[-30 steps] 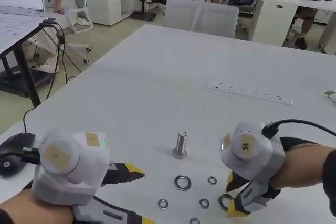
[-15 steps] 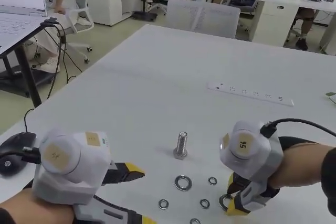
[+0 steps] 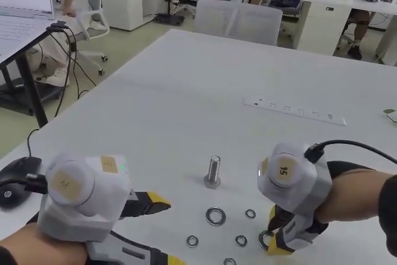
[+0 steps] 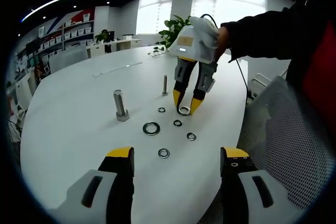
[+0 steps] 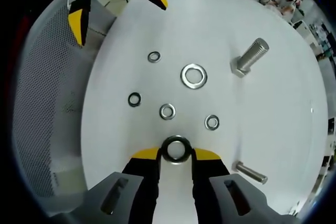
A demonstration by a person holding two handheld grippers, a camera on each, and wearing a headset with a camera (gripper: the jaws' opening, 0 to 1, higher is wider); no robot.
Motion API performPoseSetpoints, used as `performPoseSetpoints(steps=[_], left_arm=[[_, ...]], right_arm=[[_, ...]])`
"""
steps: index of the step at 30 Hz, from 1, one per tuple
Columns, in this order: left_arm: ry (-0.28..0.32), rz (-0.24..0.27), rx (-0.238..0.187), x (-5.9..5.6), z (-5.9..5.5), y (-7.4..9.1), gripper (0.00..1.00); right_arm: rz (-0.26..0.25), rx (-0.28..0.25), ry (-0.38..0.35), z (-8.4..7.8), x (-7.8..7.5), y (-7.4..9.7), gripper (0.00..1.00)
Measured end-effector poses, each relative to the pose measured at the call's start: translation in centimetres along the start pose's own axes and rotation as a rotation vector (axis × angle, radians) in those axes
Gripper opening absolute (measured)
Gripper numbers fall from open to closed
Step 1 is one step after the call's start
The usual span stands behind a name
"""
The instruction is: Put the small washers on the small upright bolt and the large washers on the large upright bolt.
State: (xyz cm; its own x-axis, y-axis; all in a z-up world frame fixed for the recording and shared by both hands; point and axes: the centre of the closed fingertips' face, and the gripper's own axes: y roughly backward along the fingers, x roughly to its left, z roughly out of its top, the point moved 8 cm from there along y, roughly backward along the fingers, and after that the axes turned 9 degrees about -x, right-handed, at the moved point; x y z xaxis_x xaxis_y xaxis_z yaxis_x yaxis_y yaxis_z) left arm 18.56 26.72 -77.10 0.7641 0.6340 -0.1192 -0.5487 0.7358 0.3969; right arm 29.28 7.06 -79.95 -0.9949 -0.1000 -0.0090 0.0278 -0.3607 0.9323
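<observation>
On a white worktop, the left tool hovers at the near left, its yellow-tipped jaws wide apart and empty. To its right a large steel hex bolt stands upright, with a large flat steel washer and four small steel washers lying loose on its near side. At the right, the right tool is clamped on a second large steel washer, low over the worktop. A thin small bolt stands upright just on the tool's far side.
</observation>
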Motion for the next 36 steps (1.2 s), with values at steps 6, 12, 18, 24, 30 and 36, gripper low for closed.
performPoseSetpoints(steps=[6, 12, 18, 24, 30, 36], left_arm=[[0.0, 0.002, -0.005, 0.0, 0.1, 0.0, 0.66], [0.002, 0.003, -0.015, 0.1, 0.2, 0.1, 0.66], [0.005, 0.017, -0.036, 0.3, 0.4, 0.2, 0.66], [0.005, 0.026, -0.054, 0.6, 0.4, 0.4, 0.65], [0.01, 0.046, -0.085, 1.0, 0.6, 0.7, 0.64], [0.035, 0.094, -0.156, 1.7, 1.1, 1.3, 0.63]], right_arm=[[-0.002, -0.01, -0.002, 0.3, 0.1, 0.3, 0.24], [-0.004, -0.019, -0.009, 0.6, 0.1, 1.0, 0.23], [-0.018, -0.016, -0.007, 1.0, -0.1, 1.9, 0.23], [-0.038, -0.038, -0.011, 2.0, -0.4, 2.9, 0.23], [-0.069, -0.057, 0.002, 3.0, -0.9, 4.2, 0.23], [-0.095, -0.072, 0.016, 4.2, -1.6, 5.4, 0.23]])
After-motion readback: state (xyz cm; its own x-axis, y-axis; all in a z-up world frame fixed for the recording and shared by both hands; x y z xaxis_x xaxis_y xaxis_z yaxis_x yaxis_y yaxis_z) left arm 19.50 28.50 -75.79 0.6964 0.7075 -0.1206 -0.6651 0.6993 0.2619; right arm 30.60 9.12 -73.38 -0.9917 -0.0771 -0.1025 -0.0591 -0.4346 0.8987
